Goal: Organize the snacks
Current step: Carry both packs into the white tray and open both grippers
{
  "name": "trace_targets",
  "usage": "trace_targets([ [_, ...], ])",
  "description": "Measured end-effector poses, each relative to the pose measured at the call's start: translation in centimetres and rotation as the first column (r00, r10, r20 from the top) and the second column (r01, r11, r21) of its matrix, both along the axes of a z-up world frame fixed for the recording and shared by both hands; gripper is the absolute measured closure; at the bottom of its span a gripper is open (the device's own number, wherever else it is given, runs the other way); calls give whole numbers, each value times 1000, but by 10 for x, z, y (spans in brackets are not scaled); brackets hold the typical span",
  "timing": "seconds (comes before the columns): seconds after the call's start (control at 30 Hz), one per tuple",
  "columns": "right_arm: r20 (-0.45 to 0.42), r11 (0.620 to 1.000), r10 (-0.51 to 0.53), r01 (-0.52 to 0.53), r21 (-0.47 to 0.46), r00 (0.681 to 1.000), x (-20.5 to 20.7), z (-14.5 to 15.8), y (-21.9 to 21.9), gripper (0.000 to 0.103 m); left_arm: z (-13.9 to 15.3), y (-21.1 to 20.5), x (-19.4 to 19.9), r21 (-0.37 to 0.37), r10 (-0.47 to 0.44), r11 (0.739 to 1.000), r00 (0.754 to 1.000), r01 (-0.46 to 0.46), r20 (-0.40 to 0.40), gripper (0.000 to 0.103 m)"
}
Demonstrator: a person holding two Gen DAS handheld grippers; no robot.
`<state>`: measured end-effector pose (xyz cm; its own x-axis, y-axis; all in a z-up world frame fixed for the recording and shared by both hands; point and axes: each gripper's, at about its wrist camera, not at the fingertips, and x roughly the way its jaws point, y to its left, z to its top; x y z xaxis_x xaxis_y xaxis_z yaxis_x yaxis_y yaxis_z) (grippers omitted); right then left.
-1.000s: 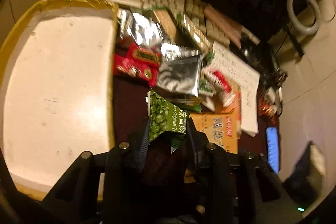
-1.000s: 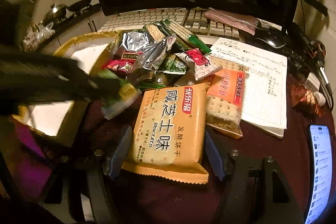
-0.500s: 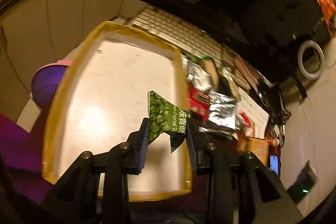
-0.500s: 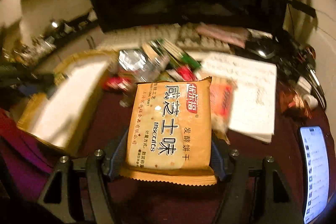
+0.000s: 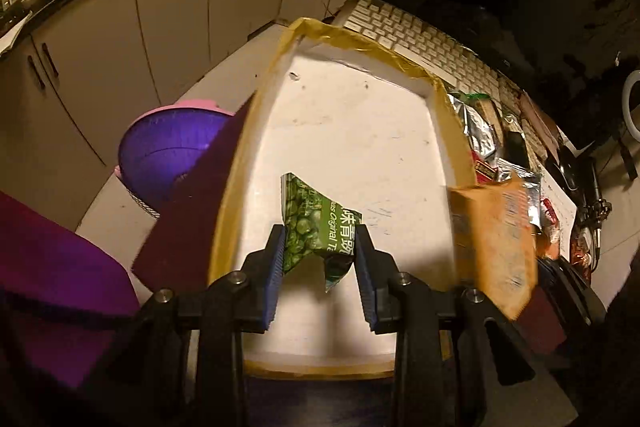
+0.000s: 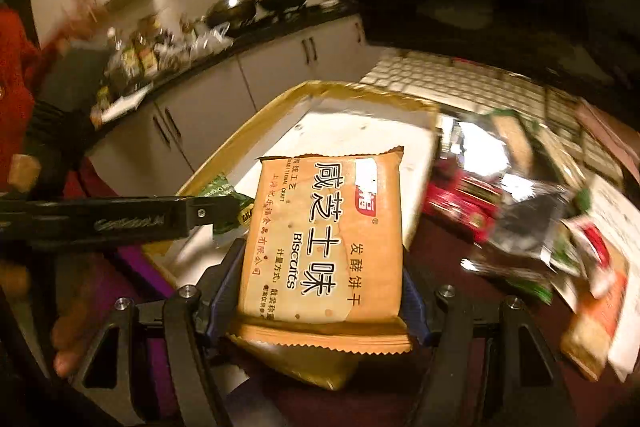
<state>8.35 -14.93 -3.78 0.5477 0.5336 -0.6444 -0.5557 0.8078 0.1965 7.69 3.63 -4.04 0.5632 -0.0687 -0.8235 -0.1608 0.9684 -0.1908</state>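
My left gripper (image 5: 320,239) is shut on a small green pea snack packet (image 5: 316,223) and holds it in the air over the white tray with a yellow rim (image 5: 360,131). My right gripper (image 6: 324,267) is shut on an orange biscuit pack (image 6: 324,239), lifted above the near right part of the tray (image 6: 360,107). In the left wrist view the biscuit pack (image 5: 496,243) hangs blurred at the tray's right rim. The right wrist view shows the left gripper's finger (image 6: 120,219) reaching in from the left with the green packet (image 6: 224,199).
A heap of snack packets (image 6: 512,223) lies on the dark red table to the tray's right, in front of a white keyboard (image 5: 420,39) and papers. A purple colander (image 5: 168,151) sits left of the tray. Kitchen cabinets (image 5: 120,27) stand behind.
Both grippers swung left from the snack heap to over the tray, each carrying its packet. The biscuit pack was lifted off the table.
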Motion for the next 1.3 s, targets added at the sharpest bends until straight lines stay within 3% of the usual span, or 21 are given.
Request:
trace_targets([
  [0.17,-12,996,28,-29,-79,1000,13,-14,24,35,-3,3,2,59,-10,998,1000,11,-11,67],
  [0.4,-18,990,22,-25,-136,1000,20,-26,38,33,-11,0,3,52,-34,998,999,36,-38,65],
  [0.6,35,999,-28,30,-41,999,14,-10,20,33,0,-3,-3,33,-52,998,998,51,22,46],
  [0.67,54,998,-58,57,12,997,11,-3,8,33,9,-5,-9,35,-40,999,997,38,73,28],
  [0.7,53,997,-67,65,47,996,9,1,0,33,13,-6,-11,39,-38,999,995,34,96,27],
  [0.83,59,983,-92,81,163,994,-2,14,-32,33,28,-18,-18,50,-55,998,986,47,160,25],
  [0.97,51,973,-125,112,202,991,-14,15,-65,33,39,-37,-25,32,-89,996,973,84,213,23],
  [1.1,-11,962,-112,111,247,994,-15,6,-93,33,44,-65,-25,42,-155,988,962,149,227,23],
  [1.3,-66,944,-173,184,273,983,-18,-5,-132,33,41,-103,-23,31,-221,975,952,219,212,22],
])
